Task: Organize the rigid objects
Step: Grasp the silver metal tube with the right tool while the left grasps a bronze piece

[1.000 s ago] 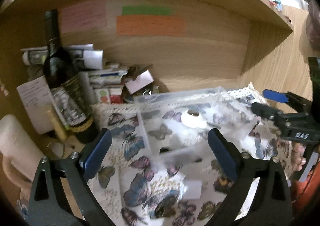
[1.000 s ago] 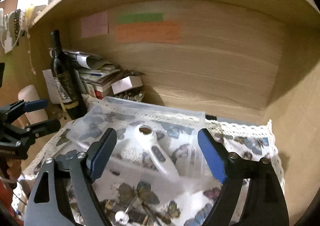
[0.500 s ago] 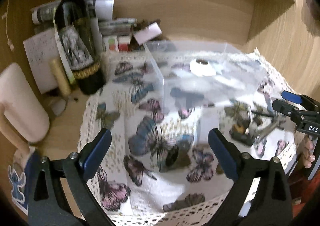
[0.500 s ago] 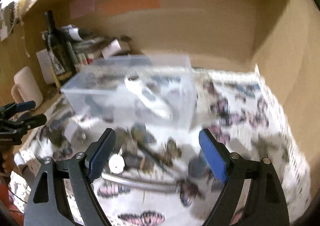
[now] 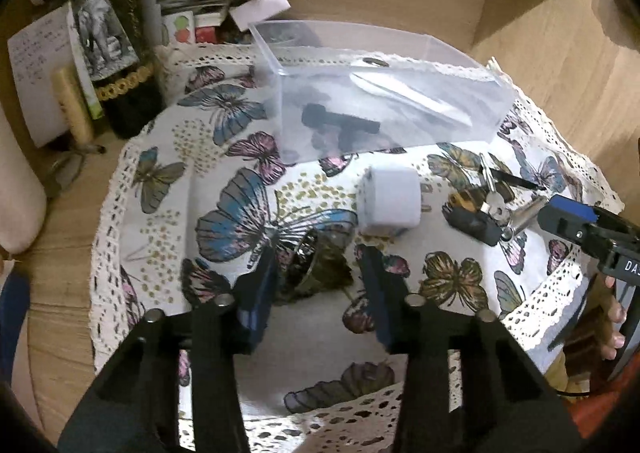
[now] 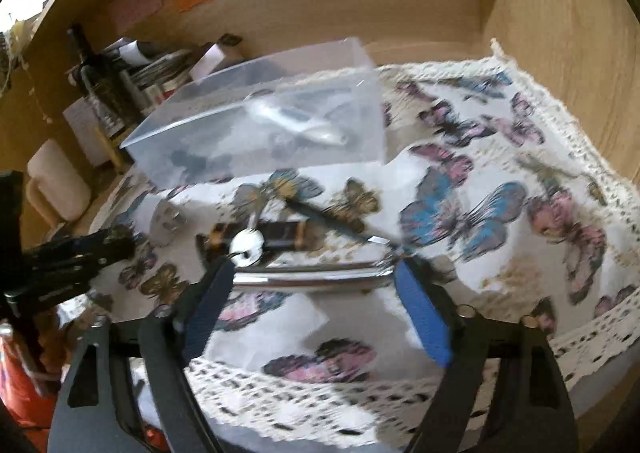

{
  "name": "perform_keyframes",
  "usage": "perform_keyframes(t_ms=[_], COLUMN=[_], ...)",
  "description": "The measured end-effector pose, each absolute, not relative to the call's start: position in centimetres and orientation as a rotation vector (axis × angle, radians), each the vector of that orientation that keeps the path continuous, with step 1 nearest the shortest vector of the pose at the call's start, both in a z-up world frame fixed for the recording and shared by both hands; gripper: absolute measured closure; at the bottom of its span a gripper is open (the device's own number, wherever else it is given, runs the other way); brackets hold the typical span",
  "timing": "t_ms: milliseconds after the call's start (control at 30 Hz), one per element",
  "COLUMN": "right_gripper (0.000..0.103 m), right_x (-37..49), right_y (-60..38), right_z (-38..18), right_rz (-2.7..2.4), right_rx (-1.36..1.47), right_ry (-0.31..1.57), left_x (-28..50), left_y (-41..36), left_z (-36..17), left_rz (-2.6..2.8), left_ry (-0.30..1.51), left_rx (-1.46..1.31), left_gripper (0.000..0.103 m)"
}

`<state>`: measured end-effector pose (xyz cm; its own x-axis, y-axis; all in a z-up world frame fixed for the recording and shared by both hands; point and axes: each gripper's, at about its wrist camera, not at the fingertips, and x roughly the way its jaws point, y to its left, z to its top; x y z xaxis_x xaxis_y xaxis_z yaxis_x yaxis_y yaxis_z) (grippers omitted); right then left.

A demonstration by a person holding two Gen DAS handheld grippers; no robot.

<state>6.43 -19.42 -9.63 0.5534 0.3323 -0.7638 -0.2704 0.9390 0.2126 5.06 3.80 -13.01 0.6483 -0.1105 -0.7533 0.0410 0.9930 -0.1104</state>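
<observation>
A small dark round metal piece (image 5: 316,269) lies on the butterfly tablecloth (image 5: 224,157). My left gripper (image 5: 318,265) is low over it with a pad on each side; the jaws are closing, and narrow gaps still show. A silver metal tube (image 6: 308,277) lies crosswise between the tips of my right gripper (image 6: 312,273), whose jaws are closing without pressing it. Beyond the tube are a black-and-gold item with keys (image 6: 256,241) and a thin black stick (image 6: 332,221). A white cube (image 5: 390,199) sits near the clear plastic box (image 5: 380,93), which holds a white object and a black one.
A dark wine bottle (image 5: 116,53), stacked papers and a pale mug (image 5: 16,189) crowd the left back corner. Wooden walls close the alcove behind and to the right. The lace edge of the cloth (image 6: 320,393) hangs at the front.
Both grippers have come down toward the cloth. The left jaws have narrowed from wide apart to either side of the dark piece. The right gripper now straddles the silver tube.
</observation>
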Motion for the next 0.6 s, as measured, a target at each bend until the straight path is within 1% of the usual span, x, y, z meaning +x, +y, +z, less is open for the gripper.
perform_keyframes(t_ms=[67, 400, 433, 467, 500, 533, 567, 600], right_gripper=[0.034, 0.035, 0.039, 0.051, 0.057, 0.068, 0.075, 0.077], right_x=[6.2, 8.2, 8.6, 8.8, 9.1, 9.3, 9.3, 9.1], right_y=[-19.3, -18.4, -18.2, -18.1, -18.0, -17.8, -17.8, -17.9], right_z=[-9.4, -10.8, -10.7, -10.7, -10.9, -11.1, -11.2, -11.2], right_rz=[0.357, 0.365, 0.36, 0.351, 0.337, 0.328, 0.319, 0.317], right_rx=[0.076, 0.137, 0.13, 0.115, 0.09, 0.066, 0.053, 0.044], right_ry=[0.919, 0.978, 0.973, 0.971, 0.973, 0.976, 0.97, 0.964], left_x=[5.0, 4.2, 4.1, 4.0, 3.9, 3.9, 3.9, 3.9], left_y=[3.7, 3.7, 3.8, 3.9, 4.0, 4.2, 4.4, 4.5], left_z=[-13.1, -13.1, -13.1, -13.1, -13.1, -13.1, -13.1, -13.0], left_rz=[-0.087, -0.092, -0.089, -0.087, -0.084, -0.082, -0.079, -0.075], left_ry=[0.856, 0.833, 0.831, 0.83, 0.828, 0.827, 0.825, 0.822], left_rx=[-0.082, -0.08, -0.08, -0.082, -0.088, -0.093, -0.099, -0.104], left_gripper=[0.067, 0.067, 0.067, 0.067, 0.067, 0.067, 0.067, 0.067])
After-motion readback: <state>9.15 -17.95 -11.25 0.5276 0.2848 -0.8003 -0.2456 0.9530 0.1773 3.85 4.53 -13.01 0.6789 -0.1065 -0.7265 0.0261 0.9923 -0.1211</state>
